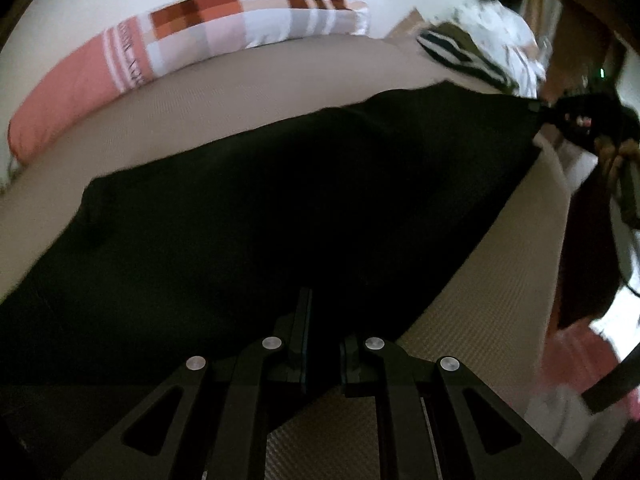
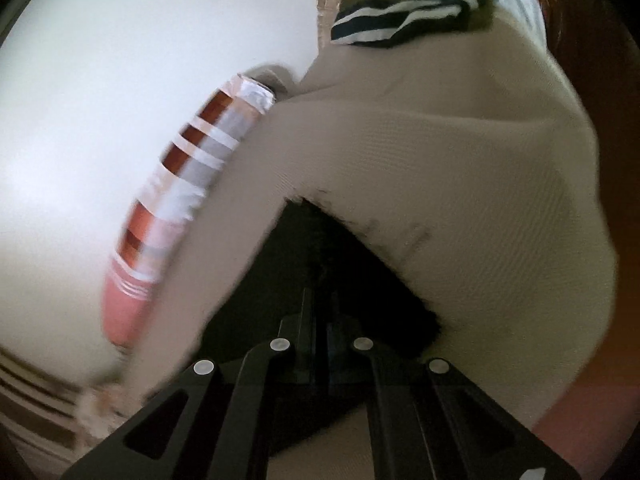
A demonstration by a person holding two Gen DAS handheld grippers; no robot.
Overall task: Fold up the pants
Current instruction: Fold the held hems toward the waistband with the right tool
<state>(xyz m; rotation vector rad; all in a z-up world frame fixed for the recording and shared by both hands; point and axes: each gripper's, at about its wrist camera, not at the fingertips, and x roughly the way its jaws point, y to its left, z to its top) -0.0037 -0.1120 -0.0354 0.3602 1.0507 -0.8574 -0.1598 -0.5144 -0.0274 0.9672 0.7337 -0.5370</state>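
Black pants [image 1: 280, 200] lie stretched across a beige bed sheet [image 1: 240, 96]. In the left wrist view my left gripper [image 1: 320, 312] sits at the near edge of the pants, shut on the dark cloth. At the far right corner of the pants is my right gripper [image 1: 545, 110], pinching that corner, with a hand [image 1: 616, 156] behind it. In the right wrist view the right gripper [image 2: 318, 304] is shut on a black corner of the pants [image 2: 320, 248], which rises to a point over the sheet [image 2: 440, 160]. The fingertips are hard to pick out against the black cloth.
A pink, orange and white plaid pillow [image 1: 224, 28] [image 2: 192, 168] lies along the bed's far side against a white wall. A dark-and-white striped garment [image 1: 460, 52] [image 2: 400, 16] and a white patterned cloth [image 1: 500, 28] sit at the bed's far end. Wooden furniture [image 1: 576, 32] stands beyond the bed.
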